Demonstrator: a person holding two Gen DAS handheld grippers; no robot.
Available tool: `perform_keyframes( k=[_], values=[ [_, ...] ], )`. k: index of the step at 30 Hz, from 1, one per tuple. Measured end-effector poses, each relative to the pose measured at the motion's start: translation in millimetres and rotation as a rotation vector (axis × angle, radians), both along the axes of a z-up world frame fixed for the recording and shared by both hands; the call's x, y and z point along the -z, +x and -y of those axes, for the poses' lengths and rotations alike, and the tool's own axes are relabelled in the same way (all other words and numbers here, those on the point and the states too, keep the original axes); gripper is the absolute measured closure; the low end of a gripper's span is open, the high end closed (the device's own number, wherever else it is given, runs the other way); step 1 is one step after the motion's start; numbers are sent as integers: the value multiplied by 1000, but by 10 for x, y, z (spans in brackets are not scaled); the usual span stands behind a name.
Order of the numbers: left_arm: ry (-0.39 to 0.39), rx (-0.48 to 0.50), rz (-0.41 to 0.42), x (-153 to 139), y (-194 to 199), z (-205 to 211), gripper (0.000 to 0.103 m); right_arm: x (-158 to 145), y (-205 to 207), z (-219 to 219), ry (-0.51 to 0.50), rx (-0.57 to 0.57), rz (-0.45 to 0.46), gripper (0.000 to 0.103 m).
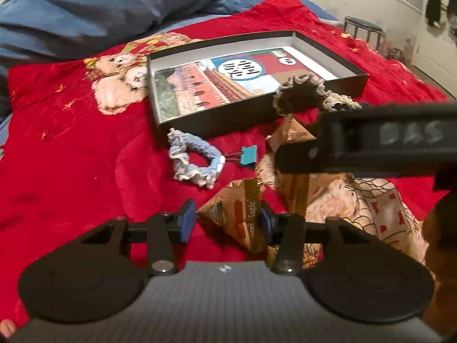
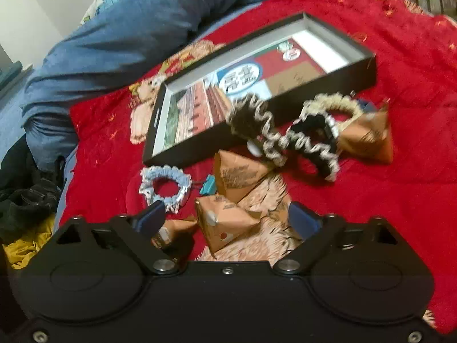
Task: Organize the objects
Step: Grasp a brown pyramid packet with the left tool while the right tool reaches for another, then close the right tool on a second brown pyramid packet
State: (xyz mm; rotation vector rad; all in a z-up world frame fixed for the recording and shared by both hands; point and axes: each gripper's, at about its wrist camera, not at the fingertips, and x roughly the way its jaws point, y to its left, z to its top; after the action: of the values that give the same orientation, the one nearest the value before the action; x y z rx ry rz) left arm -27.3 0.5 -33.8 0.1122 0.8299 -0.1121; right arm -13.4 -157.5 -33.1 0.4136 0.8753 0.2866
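Left gripper [image 1: 227, 223] is clamping a tan pyramid packet [image 1: 234, 217] across its gold seam; both blue pads are pressing on the sides, so it is holding, not just straddling. Judgement: the grip is on the stiff seam because the pouch body is soft and would crumple.

Right gripper [image 2: 228, 217] is standing wide, unclenched, w/ nothing pinched; a second tan packet [image 2: 225, 223] is lying between the fingers but clear of both pads. Probably lining up for a pick.

Black box [image 1: 200, 123] is sitting open on the red blanket [image 1: 71, 148], a printed card flat inside. It is reading as the likely destination, since loose items are clustering just beside its near wall: blue scrunchie [image 1: 194, 160] touching a teal binder clip [image 1: 248, 157], more packets, and a black scrunchie w/ pale trim [image 2: 254, 123] draped over the box edge. A beige scrunchie [image 2: 331, 105] and another black one [image 2: 317, 145] are lying beside it.

Hidden/unclear: in left view the right tool's body is blocking the items behind it. Right view is blurring badly; whether the draped scrunchie is resting on the rim or partly inside, cannot tell. Packet count is approx. only. Print on packets illegible apart from part of a word.
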Motion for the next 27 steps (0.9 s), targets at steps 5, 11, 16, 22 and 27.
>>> perform_keyframes(
  k=[5,11,16,22,27],
  values=[
    [-20,-38,7,18,7,-47,53,111,92,-117,-18,-19,-40,32],
    [-31,-79,14,76,35,-53,52,170,124,-185,-78,-6,-57,42],
    [-6,-68,9,86,37,13,53,149,107,-234,-134,-13,-50,49],
    [25,-56,12,68,32,117,53,139,125,-127,-99,3,-80,57],
    [14,-60,20,97,42,145,53,110,110,-122,-116,-1,-89,58]
  ],
)
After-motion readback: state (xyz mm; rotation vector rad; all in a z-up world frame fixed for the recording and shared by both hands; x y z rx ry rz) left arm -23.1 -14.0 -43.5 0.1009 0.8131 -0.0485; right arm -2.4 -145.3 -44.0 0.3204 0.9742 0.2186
